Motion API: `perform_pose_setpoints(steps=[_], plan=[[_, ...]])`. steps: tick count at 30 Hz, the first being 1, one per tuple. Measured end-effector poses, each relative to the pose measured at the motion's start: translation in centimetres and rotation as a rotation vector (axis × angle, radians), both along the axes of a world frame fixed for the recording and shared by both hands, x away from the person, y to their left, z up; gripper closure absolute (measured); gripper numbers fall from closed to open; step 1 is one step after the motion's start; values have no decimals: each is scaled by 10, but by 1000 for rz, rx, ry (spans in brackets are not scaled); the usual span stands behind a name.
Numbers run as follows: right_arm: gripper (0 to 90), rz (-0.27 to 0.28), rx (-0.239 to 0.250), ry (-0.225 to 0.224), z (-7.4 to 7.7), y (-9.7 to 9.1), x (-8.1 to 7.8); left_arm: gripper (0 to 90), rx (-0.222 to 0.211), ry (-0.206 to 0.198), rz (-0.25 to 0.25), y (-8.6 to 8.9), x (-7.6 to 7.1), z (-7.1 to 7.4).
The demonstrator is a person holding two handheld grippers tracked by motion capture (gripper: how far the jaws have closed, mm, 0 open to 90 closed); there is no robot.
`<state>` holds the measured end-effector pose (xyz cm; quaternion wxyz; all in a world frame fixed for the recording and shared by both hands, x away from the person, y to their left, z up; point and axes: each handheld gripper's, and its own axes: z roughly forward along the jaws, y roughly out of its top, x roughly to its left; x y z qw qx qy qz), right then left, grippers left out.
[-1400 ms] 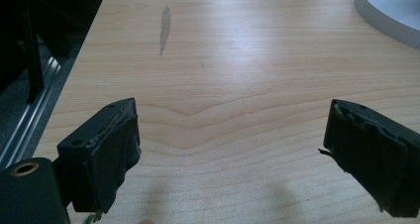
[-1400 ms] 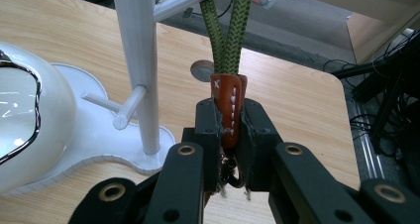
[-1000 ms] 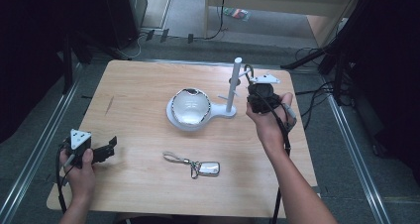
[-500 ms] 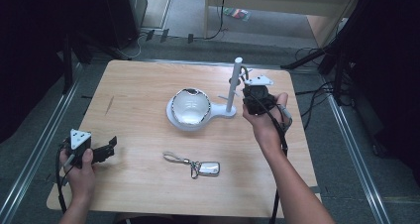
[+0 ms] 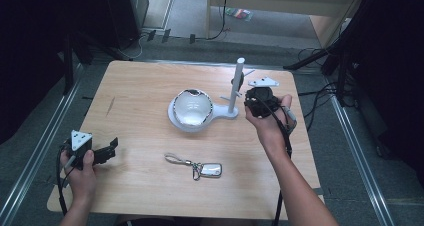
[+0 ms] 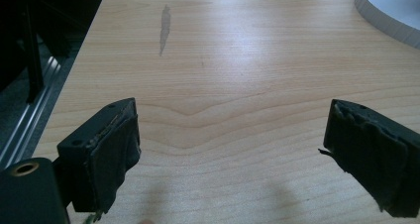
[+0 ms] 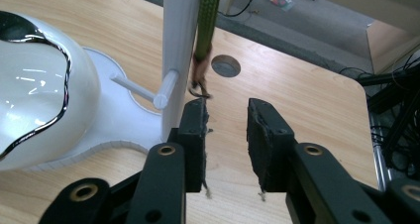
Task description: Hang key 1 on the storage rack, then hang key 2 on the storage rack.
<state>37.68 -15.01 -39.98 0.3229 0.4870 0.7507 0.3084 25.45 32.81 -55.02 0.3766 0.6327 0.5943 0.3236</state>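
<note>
Right tongs, which we have just been spreading, stand empty just beside the white stand where the green strap hangs; left tongs gape wide, well apart from it.

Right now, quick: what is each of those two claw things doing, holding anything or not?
Left gripper: open, holding nothing, over bare table.
Right gripper: fingers have just been opening, nothing between them; a green strap hangs on the stand just ahead.

Your right gripper, right of centre in the high view, has just been opening, nothing between its jaws. Your left gripper, lower left, gapes wide.
</note>
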Motion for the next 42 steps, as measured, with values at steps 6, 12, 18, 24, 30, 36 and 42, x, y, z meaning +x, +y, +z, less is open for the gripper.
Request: perform_pose_setpoints(steps=[6, 12, 18, 24, 30, 36, 42], plan=[[606, 32, -23, 44, -4, -4, -1, 75, 1, 3, 0, 0, 0, 0], [538, 59, -57, 96, -7, -5, -2, 76, 3, 0, -1, 0, 0, 0], [511, 79, -81, 115, -8, -6, -2, 76, 3, 3, -2, 0, 0, 0], [500, 103, -107, 144, -10, -6, -3, 76, 2, 1, 0, 0, 0, 0], [494, 142, -139, 186, -12, -4, -2, 75, 1, -1, -1, 0, 0, 0], [487, 187, -166, 225, -14, -2, -2, 75, 2, -2, 0, 0, 0, 0], [478, 211, -190, 257, -18, 0, -2, 76, 1, 0, 1, 0, 0, 0]])
